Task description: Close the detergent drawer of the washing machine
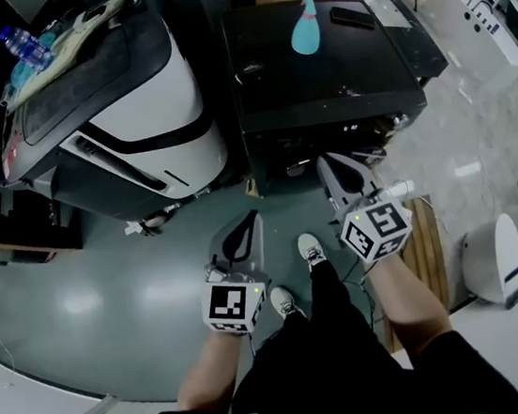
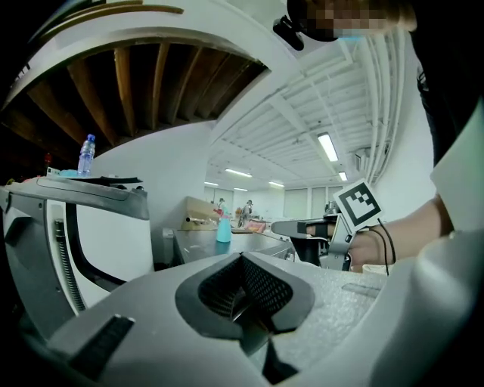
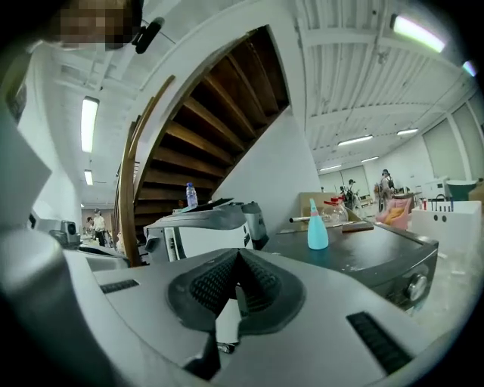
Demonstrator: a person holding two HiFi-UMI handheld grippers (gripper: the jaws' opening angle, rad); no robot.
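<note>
Both tools clenched and empty in front of the washer: I hold the left gripper [image 1: 243, 227] and the right gripper [image 1: 334, 165] side by side above the grey-green floor [image 1: 110, 297]. In each gripper view the ribbed pads meet with nothing between them. The dark washing machine [image 1: 301, 92] stands straight ahead. The right gripper's tip lies just beside the lower edge of its front panel [image 1: 325, 133], while the left gripper hangs further back, in line with the gap between this machine and the white-and-black appliance [image 1: 160, 101] to its left. The detergent drawer belongs to that front panel. From above only a thin dark strip of the panel shows, and the right gripper view catches just its corner with a round knob [image 3: 414, 287], so I cannot make out the drawer itself or how far in it sits. A teal spray bottle [image 1: 304, 27] stands upright on the washer's lid near its back edge, with a flat black object [image 1: 351, 17] just beside it. A water bottle [image 1: 25, 45] lies on top of the appliance at left. My two light shoes [image 1: 311, 248] show on the floor between the grippers.
</note>
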